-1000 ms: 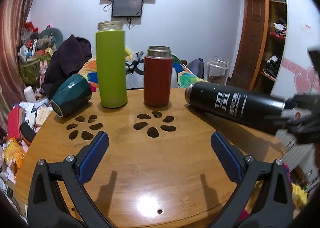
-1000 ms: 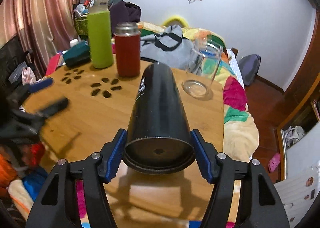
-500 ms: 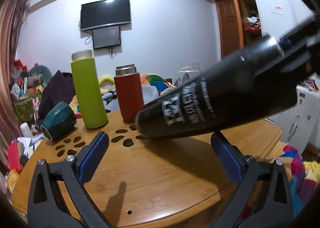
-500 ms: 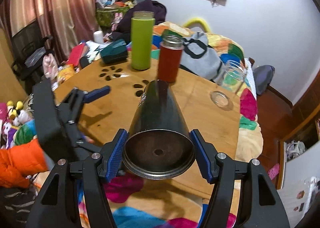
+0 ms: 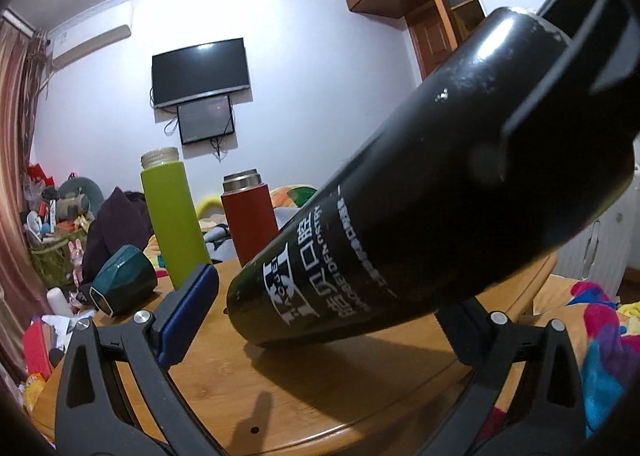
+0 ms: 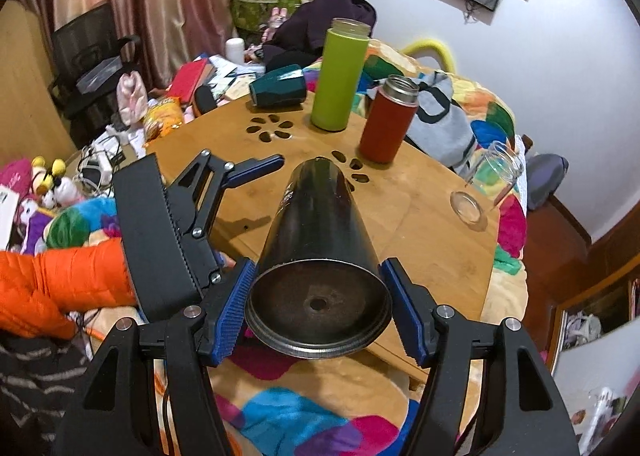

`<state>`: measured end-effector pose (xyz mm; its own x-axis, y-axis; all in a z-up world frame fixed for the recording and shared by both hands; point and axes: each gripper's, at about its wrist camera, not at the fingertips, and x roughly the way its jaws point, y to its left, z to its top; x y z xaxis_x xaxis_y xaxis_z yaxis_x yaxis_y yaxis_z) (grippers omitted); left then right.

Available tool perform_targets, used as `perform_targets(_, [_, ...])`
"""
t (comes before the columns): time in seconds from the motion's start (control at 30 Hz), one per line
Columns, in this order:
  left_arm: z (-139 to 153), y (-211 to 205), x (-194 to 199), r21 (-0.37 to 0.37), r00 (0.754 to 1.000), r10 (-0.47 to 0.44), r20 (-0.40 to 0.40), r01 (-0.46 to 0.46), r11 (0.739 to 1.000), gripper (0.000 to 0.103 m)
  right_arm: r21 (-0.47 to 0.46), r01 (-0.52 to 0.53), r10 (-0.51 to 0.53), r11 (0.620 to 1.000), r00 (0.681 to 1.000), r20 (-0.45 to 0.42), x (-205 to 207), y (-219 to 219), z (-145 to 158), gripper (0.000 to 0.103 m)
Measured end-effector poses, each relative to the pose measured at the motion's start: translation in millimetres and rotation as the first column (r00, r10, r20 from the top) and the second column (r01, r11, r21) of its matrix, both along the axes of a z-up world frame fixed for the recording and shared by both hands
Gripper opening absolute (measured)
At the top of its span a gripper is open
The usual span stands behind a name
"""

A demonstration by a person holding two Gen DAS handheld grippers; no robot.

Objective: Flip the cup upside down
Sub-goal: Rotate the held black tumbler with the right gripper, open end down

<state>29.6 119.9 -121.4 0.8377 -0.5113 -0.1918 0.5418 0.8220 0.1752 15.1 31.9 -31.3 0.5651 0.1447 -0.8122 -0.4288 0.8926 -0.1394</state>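
Observation:
My right gripper (image 6: 320, 312) is shut on the base end of a tall black cup (image 6: 316, 232). The cup tilts with its mouth end down and away, close over the round wooden table (image 6: 400, 200). In the left wrist view the black cup (image 5: 400, 224) fills the middle and right, slanting from upper right to lower left, its mouth near the table (image 5: 320, 388). My left gripper (image 5: 320, 304) is open, with the cup's mouth end between its fingers; I cannot tell if they touch it. The left gripper also shows in the right wrist view (image 6: 256, 168).
On the table stand a green bottle (image 6: 340, 76) and a red bottle (image 6: 386, 122). A dark green mug (image 6: 278, 86) lies on its side at the far edge. A glass jar (image 6: 486, 184) stands at the right edge. Clutter and bedding surround the table.
My right gripper has tipped the black cup further, mouth end down toward the table. My left gripper has moved in lower and closer, so the cup now lies between its fingers.

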Motion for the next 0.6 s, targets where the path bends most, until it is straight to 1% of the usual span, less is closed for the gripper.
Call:
perform_targets(0.2, [-4,-7,-11,0.046,0.999,-0.017,0.047,0.015,0.999,0.103,-0.017,-0.017,0.017,1.0,0.999,-0.032,-7,-6,-5,0.062])
perform_targets(0.27, [-5,-9,-11,0.052,0.999,-0.017,0.042,0.015,0.999,0.103,-0.018,-0.027,0.026,0.999,0.998,-0.051,-10,-8,-6,0.062])
perform_targets(0.3, [-5,-9,-9,0.054,0.999,-0.013,0.032,0.011,0.998,0.103,-0.013,-0.035,0.035,0.999,0.998,-0.056,-12,-9,-6,0.066])
perform_targets(0.33, [-5,-9,-7,0.052,1.0,-0.012,0.025,0.01,0.999,0.098,-0.003,-0.052,0.052,0.999,0.997,-0.061,-16,-9,-6,0.067])
perform_targets(0.37, [-5,-8,-8,0.051,1.0,-0.004,0.024,0.002,0.999,0.098,-0.015,-0.059,0.058,0.998,0.997,-0.059,-18,-8,-7,0.07])
perform_targets(0.4, [-4,-8,-9,0.055,0.999,0.009,0.033,-0.011,0.998,0.095,-0.019,-0.067,0.066,0.998,0.996,-0.061,-20,-7,-9,0.071])
perform_targets(0.5, [-2,-7,-17,0.057,0.997,0.023,0.074,-0.027,0.998,0.083,-0.029,-0.086,0.084,0.996,0.995,-0.063,-26,-4,-15,0.072])
perform_targets(0.53, [0,-7,-20,0.058,0.996,0.027,0.083,-0.032,0.998,0.078,-0.024,-0.085,0.083,0.996,0.995,-0.063,-26,-4,-17,0.072])
perform_targets(0.57, [2,-6,-21,0.056,0.996,0.029,0.088,-0.034,0.998,0.076,-0.017,-0.079,0.078,0.997,0.995,-0.06,-27,-6,-17,0.072])
perform_targets(0.6, [4,-4,-22,0.053,0.995,0.034,0.093,-0.039,0.998,0.071,-0.008,-0.07,0.07,0.998,0.996,-0.053,-27,-9,-16,0.072])
